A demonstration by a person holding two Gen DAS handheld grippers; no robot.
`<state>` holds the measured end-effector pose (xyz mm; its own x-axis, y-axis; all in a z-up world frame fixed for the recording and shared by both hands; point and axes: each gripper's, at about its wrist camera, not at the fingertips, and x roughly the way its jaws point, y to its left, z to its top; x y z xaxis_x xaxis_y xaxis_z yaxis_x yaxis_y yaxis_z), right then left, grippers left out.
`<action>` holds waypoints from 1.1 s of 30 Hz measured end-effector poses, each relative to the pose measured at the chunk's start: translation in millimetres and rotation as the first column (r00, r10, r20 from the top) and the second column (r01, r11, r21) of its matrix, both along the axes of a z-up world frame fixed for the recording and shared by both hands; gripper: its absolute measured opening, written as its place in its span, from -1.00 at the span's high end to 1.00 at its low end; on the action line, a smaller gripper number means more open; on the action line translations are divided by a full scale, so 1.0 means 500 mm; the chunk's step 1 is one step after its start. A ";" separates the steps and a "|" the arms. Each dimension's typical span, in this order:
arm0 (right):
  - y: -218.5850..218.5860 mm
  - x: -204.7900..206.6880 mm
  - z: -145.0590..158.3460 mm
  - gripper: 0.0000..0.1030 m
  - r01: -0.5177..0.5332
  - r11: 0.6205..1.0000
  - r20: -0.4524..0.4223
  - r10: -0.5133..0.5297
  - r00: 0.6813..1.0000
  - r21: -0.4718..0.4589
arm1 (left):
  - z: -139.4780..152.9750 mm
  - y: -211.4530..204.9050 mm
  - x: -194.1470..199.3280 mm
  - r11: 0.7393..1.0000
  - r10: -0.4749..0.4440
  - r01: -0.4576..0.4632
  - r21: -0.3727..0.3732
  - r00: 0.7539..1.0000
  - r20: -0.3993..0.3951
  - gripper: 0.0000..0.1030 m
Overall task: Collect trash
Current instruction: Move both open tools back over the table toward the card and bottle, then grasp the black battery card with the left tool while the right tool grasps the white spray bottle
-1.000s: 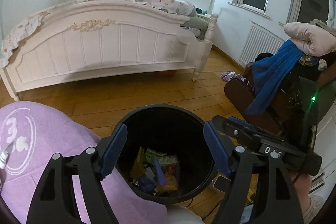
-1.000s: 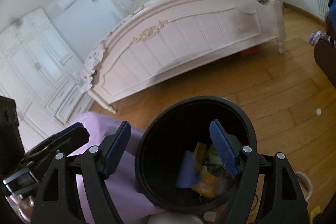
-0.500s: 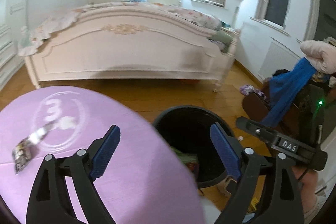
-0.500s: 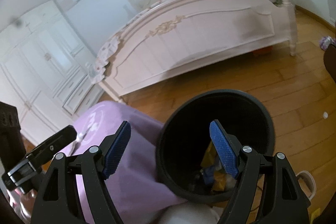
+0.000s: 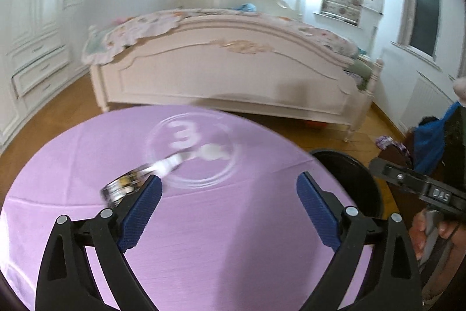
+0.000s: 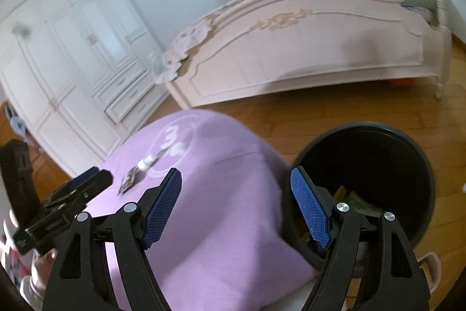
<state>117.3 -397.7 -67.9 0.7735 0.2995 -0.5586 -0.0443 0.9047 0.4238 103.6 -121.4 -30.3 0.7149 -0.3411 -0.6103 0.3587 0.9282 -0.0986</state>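
A silvery snack wrapper (image 5: 123,187) with a white crumpled end (image 5: 170,163) lies on the round purple tablecloth (image 5: 233,238), just beyond my left fingertip. My left gripper (image 5: 228,179) hovers over the cloth; its jaws are opening and nothing is between them. The black bin (image 6: 375,136) stands on the floor against the table's right side, with several wrappers (image 6: 352,198) in its bottom. My right gripper (image 6: 235,174) is open and holds nothing, straddling the table edge and the bin's rim. In the right wrist view the same wrapper (image 6: 129,181) lies far left on the cloth.
A cream bed (image 5: 233,77) fills the far side of the wooden floor (image 6: 320,112). White wardrobes (image 6: 72,63) line the left wall. A chair draped with blue cloth (image 5: 431,142) stands right of the bin.
Both views have swung left, off the bin's mouth and onto the purple table. The wrapper on the cloth has come close to my left fingertip. My left jaws have spread wider.
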 end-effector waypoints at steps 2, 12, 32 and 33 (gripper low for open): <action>0.033 0.011 0.002 -0.50 -0.028 1.000 -0.006 0.028 1.000 -0.008 | -0.013 0.040 0.018 0.999 0.041 -0.041 -0.009 0.999 -0.028 -0.80; 0.154 0.064 0.007 -0.50 -0.141 0.988 -0.035 0.139 0.990 -0.055 | -0.075 0.164 0.079 0.987 0.152 -0.157 -0.022 0.978 -0.142 -0.80; 0.262 0.161 0.003 -0.50 -0.252 0.963 -0.091 0.244 0.965 -0.093 | -0.120 0.184 0.141 0.980 0.197 -0.187 0.070 0.959 -0.201 -0.31; 0.270 0.169 0.004 -0.50 -0.260 0.961 -0.095 0.252 0.963 -0.095 | -0.121 0.188 0.139 0.979 0.200 -0.189 0.072 0.959 -0.200 -0.20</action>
